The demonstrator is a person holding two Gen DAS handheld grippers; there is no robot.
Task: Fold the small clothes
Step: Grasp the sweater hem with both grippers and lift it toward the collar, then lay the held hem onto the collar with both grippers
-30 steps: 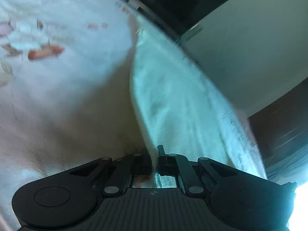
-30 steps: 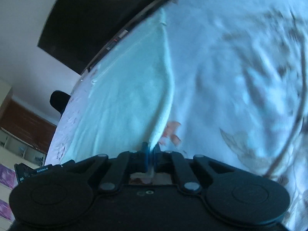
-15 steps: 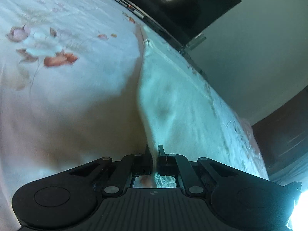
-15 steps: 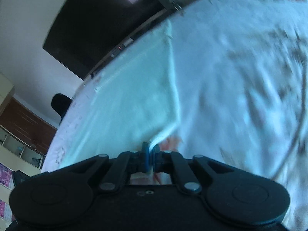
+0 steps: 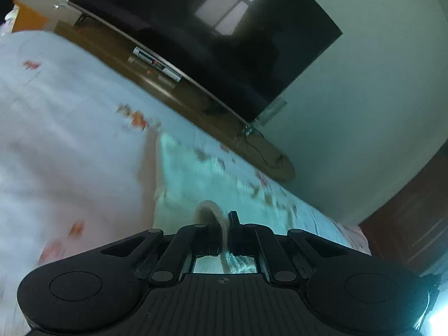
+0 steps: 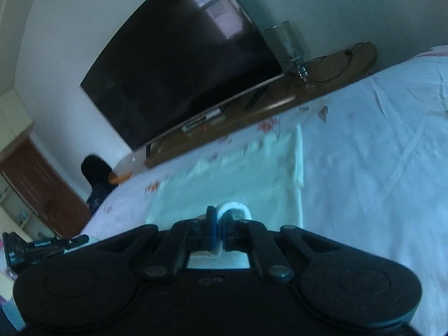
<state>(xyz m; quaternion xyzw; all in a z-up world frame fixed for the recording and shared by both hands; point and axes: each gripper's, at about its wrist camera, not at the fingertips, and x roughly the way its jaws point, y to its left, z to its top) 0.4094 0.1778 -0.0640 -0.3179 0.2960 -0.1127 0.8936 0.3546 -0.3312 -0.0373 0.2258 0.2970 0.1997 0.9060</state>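
We had the bedspread (image 5: 64,145) under everything, white with scattered orange flowers, and beyond its far edge a wooden shelf (image 6: 336,67) carrying the big dark television (image 6: 179,75). On the bedspread lay the task's thing, a pale mint cloth (image 6: 240,179), spread flat ahead of both tools, its fringed far edge toward the shelf.

We judged the step in hand to be the first fold: both near corners were pinched and raised, the far part resting on the bed. The left gripper (image 5: 224,225) was clamped on a rolled lip of the cloth (image 5: 179,184), which curled up between its fingers. The right gripper (image 6: 219,228) was likewise closed on its corner, a small loop of fabric standing just above the jaws.

The next move, as we read it, called for carrying both corners forward together and level to meet the far edge, then letting go only once the edges lined up; uneven travel would skew the fold.

Only the right view showed a lamp (image 6: 285,42) beside the television, a dark figure (image 6: 96,179) at the bed's end, and the cloth's right-hand edge. Only the left view showed the cloth's left-hand edge and its shadow on the bedspread.
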